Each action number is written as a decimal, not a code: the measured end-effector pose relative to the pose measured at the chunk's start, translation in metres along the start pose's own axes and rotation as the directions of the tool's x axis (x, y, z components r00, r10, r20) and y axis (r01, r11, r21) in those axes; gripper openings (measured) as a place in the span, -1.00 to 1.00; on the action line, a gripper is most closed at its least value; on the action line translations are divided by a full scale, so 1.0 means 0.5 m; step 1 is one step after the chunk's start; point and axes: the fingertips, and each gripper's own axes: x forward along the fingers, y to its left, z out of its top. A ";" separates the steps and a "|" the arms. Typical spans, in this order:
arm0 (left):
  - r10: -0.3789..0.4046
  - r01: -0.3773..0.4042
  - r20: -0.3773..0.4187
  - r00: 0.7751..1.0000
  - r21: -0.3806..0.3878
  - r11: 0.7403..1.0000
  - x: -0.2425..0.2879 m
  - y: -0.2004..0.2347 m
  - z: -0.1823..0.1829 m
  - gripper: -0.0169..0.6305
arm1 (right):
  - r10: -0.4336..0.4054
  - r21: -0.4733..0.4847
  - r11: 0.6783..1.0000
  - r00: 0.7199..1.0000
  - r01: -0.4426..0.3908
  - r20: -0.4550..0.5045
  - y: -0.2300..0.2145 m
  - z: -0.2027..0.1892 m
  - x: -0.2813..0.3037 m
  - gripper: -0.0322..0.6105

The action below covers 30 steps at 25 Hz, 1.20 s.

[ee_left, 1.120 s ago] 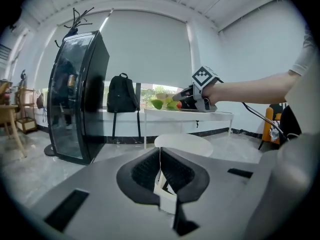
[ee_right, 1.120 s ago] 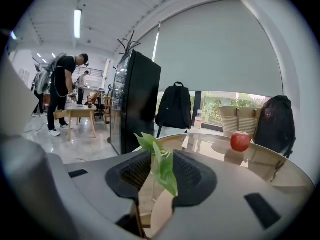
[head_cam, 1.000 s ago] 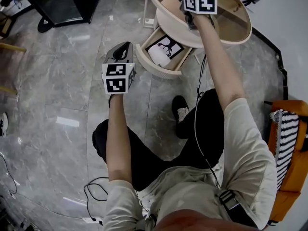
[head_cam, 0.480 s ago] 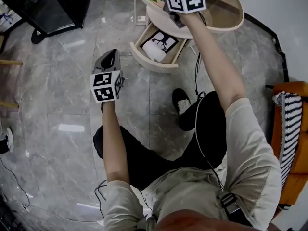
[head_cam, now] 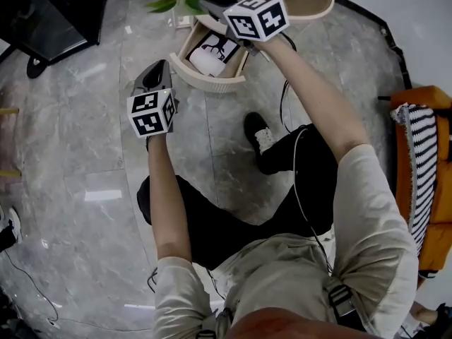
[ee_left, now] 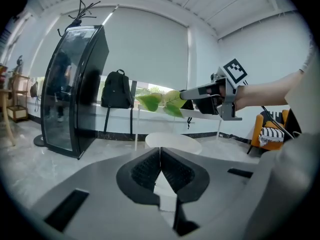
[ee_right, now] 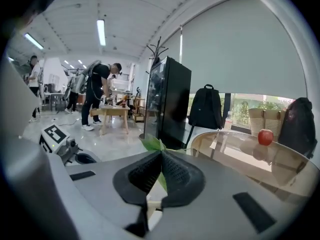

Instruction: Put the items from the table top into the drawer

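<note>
The leafy sprig (head_cam: 173, 4) is pinched by its stem in the right gripper (head_cam: 203, 1), whose jaws are closed tight on it, the green leaves (ee_right: 151, 144) fanning out just past the pads. The right arm reaches far forward, almost straight, so the sprig hangs in the air at the table's edge, just beyond the open drawer (head_cam: 205, 83). The left gripper (head_cam: 161, 63) sits nearer the body on a bent arm, pointing forward over the floor to the left of the drawer, its jaws pressed together with nothing between them (ee_left: 160, 149). From there the right gripper (ee_left: 210, 96) and its leaves (ee_left: 160, 103) show off to the side. The drawer holds a white object (head_cam: 201, 62) and a black-and-white printed card (head_cam: 220, 46). On the round glass-topped table (ee_right: 235, 154) stands a red apple (ee_right: 265, 136). The floor (head_cam: 85, 154) is grey marble tile. An orange chair (head_cam: 431, 104) with a striped cushion stands at the right, and a tall black cabinet (ee_right: 167, 104) and a black backpack (ee_right: 205, 109) lie beyond the table.
</note>
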 end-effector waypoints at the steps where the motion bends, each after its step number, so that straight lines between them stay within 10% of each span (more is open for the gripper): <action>1: -0.006 0.006 0.001 1.000 -0.006 1.000 0.005 -0.004 0.000 -0.88 | 0.011 -0.010 1.000 1.000 -0.012 -0.003 0.012 -0.011 0.001 -0.79; 15: -0.052 0.053 0.008 0.999 -0.123 0.991 0.052 -0.034 -0.008 -0.88 | 0.000 -0.117 0.992 0.944 -0.041 -0.329 0.037 -0.326 -0.001 -0.79; 30: -0.078 0.070 -0.124 0.989 -0.068 0.995 0.093 -0.049 -0.101 -0.88 | -0.162 0.032 0.976 0.824 0.213 -0.543 -0.098 -0.543 0.004 -0.79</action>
